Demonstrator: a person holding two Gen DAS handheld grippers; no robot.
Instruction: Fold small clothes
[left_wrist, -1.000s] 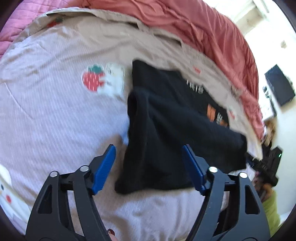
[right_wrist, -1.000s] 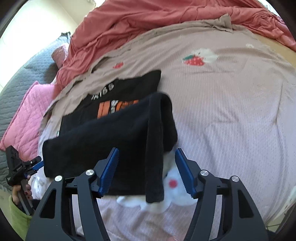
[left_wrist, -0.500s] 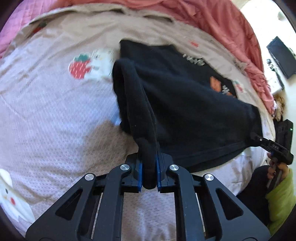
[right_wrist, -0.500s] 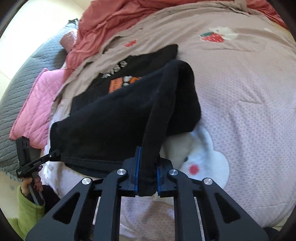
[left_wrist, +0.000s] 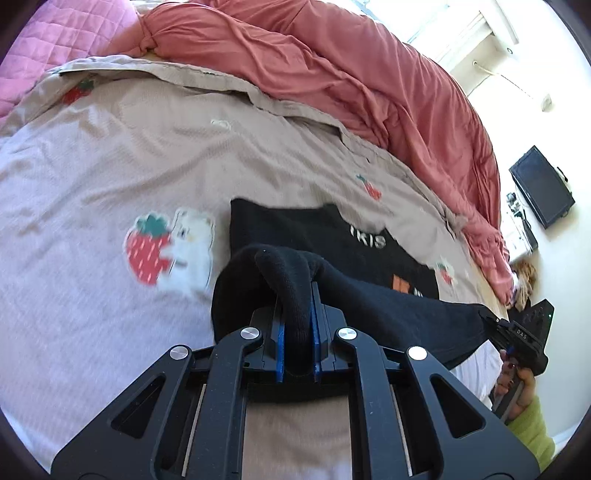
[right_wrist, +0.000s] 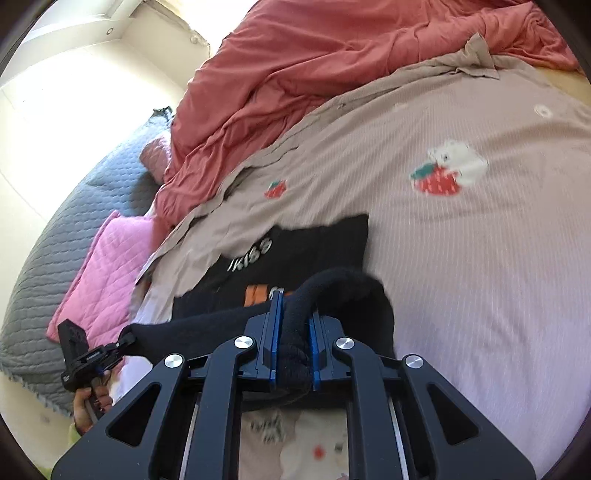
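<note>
Both tools are clamped on the same black garment (left_wrist: 369, 295), a small top with white lettering and an orange print on its front, which lies partly on the bed (left_wrist: 92, 295) and partly lifted off it. In the left wrist view the left gripper (left_wrist: 297, 332) has its blue-padded fingers (left_wrist: 279, 343) pressed narrow on a thick bunched fold of the black knit, the cloth rising from between them toward 12 o'clock and curling over in a rounded hump. From that hump a taut edge of the garment runs toward 3 o'clock, where the right gripper (left_wrist: 493, 325) pinches the far corner; the hand holding it (left_wrist: 513, 384), with a green sleeve below, shows at about 4 o'clock. The right wrist view mirrors this: the right gripper (right_wrist: 293, 343) is closed tight on a rolled fold of the garment (right_wrist: 295, 251), and the lifted edge stretches toward 9 o'clock to the left gripper (right_wrist: 123, 341), which grips the other corner. Beyond the raised fold the rest of the top lies flat on the pale bedsheet with its strawberry prints (right_wrist: 439, 181). A rust-red duvet (left_wrist: 351, 74) is heaped along the far side of the bed around 12 to 2 o'clock, and a pink quilted pillow (right_wrist: 99, 269) sits at 9 o'clock in the right view.
</note>
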